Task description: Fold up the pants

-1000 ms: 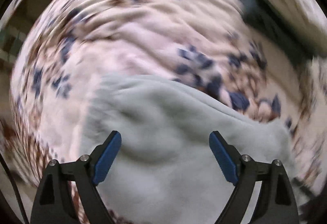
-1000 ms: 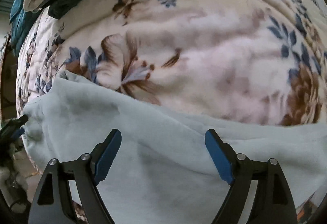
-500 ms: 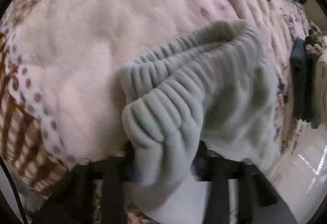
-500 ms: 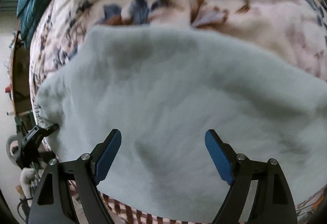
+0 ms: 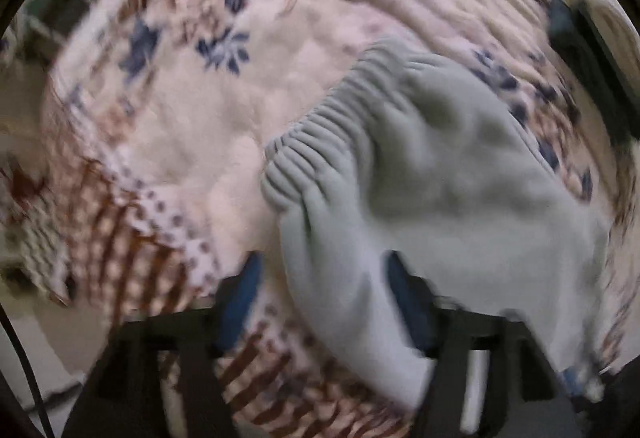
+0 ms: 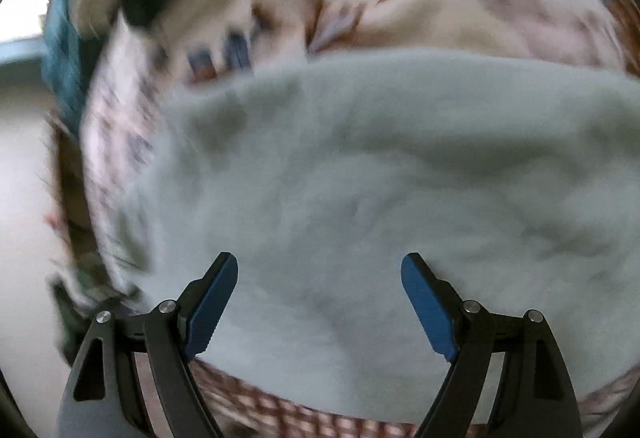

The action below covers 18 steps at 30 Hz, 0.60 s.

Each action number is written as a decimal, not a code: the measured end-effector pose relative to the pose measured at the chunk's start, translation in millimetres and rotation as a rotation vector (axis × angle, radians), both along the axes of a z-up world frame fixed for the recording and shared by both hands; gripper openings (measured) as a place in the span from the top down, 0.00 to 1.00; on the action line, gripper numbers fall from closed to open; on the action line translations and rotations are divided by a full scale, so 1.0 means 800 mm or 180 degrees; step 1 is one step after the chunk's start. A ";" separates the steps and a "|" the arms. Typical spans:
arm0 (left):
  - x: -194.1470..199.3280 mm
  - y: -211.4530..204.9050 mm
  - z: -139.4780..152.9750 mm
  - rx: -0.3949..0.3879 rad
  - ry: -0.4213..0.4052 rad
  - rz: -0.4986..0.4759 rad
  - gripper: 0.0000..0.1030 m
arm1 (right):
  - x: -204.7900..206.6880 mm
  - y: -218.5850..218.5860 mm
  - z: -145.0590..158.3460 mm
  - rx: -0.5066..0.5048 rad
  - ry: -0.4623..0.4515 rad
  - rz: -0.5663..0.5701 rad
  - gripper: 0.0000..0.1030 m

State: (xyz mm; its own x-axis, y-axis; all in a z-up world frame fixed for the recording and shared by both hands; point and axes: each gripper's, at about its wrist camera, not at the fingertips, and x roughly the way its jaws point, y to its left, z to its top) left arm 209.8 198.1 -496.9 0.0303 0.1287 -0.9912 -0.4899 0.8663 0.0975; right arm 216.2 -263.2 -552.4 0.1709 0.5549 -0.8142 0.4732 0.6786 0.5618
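Note:
Pale grey fleece pants (image 5: 452, 174) lie on a floral blanket, their ribbed elastic waistband (image 5: 316, 142) toward the left. In the blurred left wrist view my left gripper (image 5: 324, 298) stands open, with pants cloth lying between its blue pads (image 5: 240, 294). In the right wrist view the pants (image 6: 380, 178) fill the middle as a broad flat panel. My right gripper (image 6: 320, 302) is open just above the cloth and holds nothing.
The pink floral blanket (image 5: 200, 110) covers the bed, with a brown striped border (image 5: 132, 246) at its near edge. Dark and teal bedding (image 6: 64, 50) is piled at the far left of the right wrist view. Floor (image 6: 24, 206) shows beyond the bed's edge.
My left gripper, shut on the bunched waistband half a second ago, has opened and drawn back; the waistband now lies on the blanket. The right gripper stays open and has moved closer over the pants.

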 end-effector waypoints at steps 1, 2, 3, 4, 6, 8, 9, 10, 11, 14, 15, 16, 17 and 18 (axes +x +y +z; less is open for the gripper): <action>-0.001 -0.015 0.008 0.0068 -0.0024 -0.0083 0.18 | -0.011 -0.017 0.002 0.0029 -0.0062 -0.0114 0.16; 0.001 -0.040 0.020 0.0205 -0.0095 -0.0249 0.18 | -0.026 -0.041 0.006 -0.0001 -0.0130 -0.0245 0.15; 0.003 -0.060 0.027 0.0315 -0.0150 -0.0377 0.18 | -0.038 -0.061 0.009 -0.0059 -0.0157 -0.0333 0.15; 0.003 -0.080 0.034 0.0409 -0.0204 -0.0507 0.17 | -0.054 -0.086 0.013 -0.0129 -0.0188 -0.0456 0.15; 0.015 -0.125 0.041 0.0438 -0.0273 -0.0811 0.08 | -0.087 -0.139 0.024 -0.0320 -0.0205 -0.0697 0.12; 0.029 -0.180 0.037 0.0344 -0.0287 -0.1050 0.08 | -0.134 -0.210 0.037 -0.0549 -0.0147 -0.0992 0.12; 0.034 -0.203 0.034 0.0304 -0.0270 -0.1132 0.08 | -0.153 -0.240 0.044 -0.0697 -0.0076 -0.1102 0.12; 0.039 -0.237 0.029 0.0262 -0.0257 -0.1250 0.08 | -0.177 -0.276 0.050 -0.0911 0.0040 -0.1236 0.12; 0.039 -0.261 0.030 0.0233 -0.0259 -0.1333 0.08 | -0.200 -0.316 0.059 -0.1092 0.0100 -0.1390 0.12; 0.037 -0.349 0.014 0.0174 -0.0271 -0.1718 0.07 | -0.250 -0.420 0.073 -0.1205 0.0111 -0.1827 0.12; 0.037 -0.385 0.008 0.0171 -0.0258 -0.1875 0.07 | -0.258 -0.455 0.072 -0.1160 0.0140 -0.1917 0.12; 0.038 -0.417 0.005 0.0160 -0.0242 -0.1991 0.07 | -0.256 -0.481 0.068 -0.1109 0.0185 -0.1904 0.12; 0.038 -0.453 -0.003 0.0122 -0.0238 -0.2143 0.08 | -0.243 -0.511 0.062 -0.1064 0.0169 -0.1791 0.12; 0.038 -0.474 -0.007 0.0121 -0.0233 -0.2224 0.07 | -0.227 -0.528 0.058 -0.1042 0.0120 -0.1648 0.12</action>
State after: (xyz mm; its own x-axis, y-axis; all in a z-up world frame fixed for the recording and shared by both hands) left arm 240.2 -180.7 -502.8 0.1850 0.0892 -0.9787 0.1737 0.9772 0.1219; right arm 34.7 -685.4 -506.2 0.3193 0.1276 -0.9390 0.8030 0.4897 0.3396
